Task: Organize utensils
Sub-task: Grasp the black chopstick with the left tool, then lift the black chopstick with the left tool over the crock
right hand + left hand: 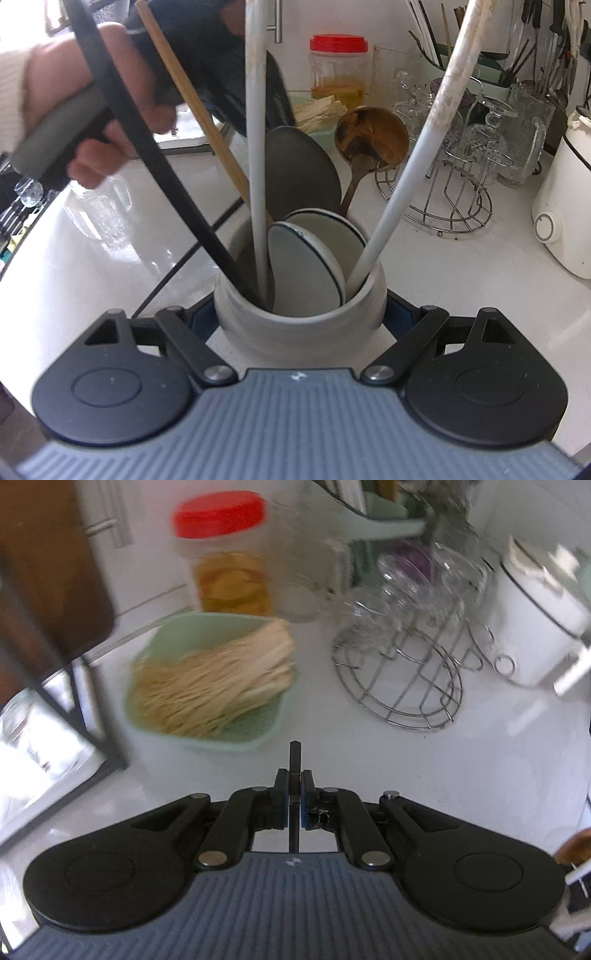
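One white countertop (369,760), wire rack (406,686), red-lidded jar (225,554)

Your left gripper (294,797) points steeply down, its jaws pinched on a thin black handle (295,760). Your right gripper (300,314) also tilts down, jaws spread wide and clamped on both sides of the crock (299,325). Your left hand (92,110) wraps its grip

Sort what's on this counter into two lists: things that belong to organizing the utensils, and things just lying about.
Job:
crock, clamped by right gripper
black utensil, clamped by left gripper
white handles
ladle

Lying about:
red-lid jar
green basket of sticks
wire rack
white appliance
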Demonstrator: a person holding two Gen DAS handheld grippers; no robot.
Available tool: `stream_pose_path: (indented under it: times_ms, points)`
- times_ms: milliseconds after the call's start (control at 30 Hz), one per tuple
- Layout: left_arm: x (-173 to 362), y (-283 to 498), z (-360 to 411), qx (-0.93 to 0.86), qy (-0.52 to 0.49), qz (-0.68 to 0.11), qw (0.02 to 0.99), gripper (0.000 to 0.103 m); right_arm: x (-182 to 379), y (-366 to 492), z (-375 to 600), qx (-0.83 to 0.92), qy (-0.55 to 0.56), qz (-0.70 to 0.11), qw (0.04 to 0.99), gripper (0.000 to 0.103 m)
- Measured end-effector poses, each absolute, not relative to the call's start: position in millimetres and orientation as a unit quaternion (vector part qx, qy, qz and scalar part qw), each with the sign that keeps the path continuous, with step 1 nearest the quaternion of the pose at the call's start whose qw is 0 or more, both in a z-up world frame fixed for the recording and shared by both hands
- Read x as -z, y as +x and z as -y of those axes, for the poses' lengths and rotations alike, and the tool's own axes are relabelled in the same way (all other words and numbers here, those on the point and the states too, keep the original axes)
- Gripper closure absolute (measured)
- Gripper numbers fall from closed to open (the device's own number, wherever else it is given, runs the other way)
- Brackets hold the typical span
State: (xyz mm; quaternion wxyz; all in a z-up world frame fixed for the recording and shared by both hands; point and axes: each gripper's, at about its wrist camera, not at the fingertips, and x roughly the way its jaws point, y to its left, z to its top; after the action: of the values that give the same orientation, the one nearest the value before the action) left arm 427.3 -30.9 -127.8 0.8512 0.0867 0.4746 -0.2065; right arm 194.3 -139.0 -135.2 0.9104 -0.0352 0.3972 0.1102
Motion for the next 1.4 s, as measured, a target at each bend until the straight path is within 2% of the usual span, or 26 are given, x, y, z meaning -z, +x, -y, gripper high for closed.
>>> stream_pose_path:
  times_ms: [667,1400]
  points:
    - [53,300,-35,0.086,-0.026,-0.411,0.907,0.097,140,195,136,-0.126,-0.040,-0.365,0.922,0.012]
    - [-11,237,-37,0.075,-0.040,-0.345,0.935,0.097,144,195,134,-0.135,-0.042,-0.343,0.929,0.012]
